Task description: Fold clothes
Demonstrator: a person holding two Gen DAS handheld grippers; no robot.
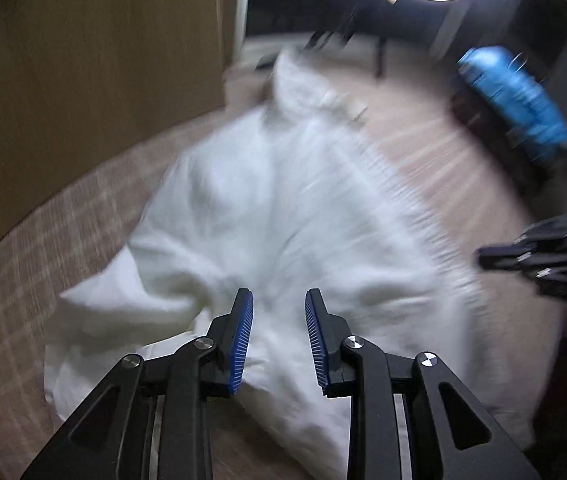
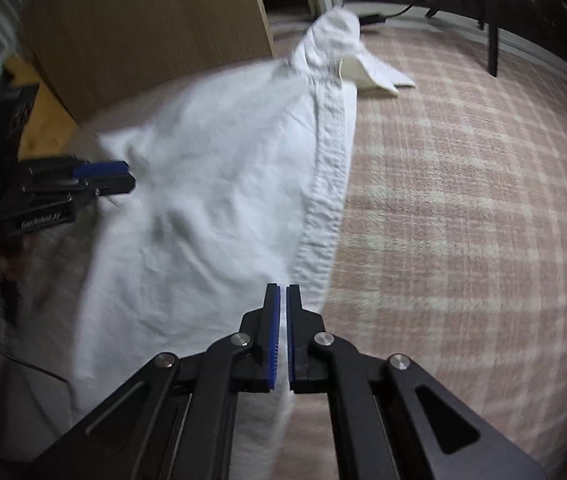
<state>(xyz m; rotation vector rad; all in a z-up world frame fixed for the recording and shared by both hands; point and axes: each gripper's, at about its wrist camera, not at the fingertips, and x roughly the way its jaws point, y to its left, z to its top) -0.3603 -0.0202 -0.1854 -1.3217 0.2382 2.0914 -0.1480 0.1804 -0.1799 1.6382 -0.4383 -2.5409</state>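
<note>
Your right tongs [image 2: 282, 292] are clenched on the near hem of the white garment [image 2: 211, 184], apparently to keep that edge taut while you shape the cloth. Your left tongs [image 1: 279, 300] are released, holding nothing above its rumpled middle. The garment lies spread and creased on the pink plaid carpet [image 2: 463, 208], beside a wooden panel [image 2: 143, 28]. The left unit's side reads "GenRobot", blurred.
</note>
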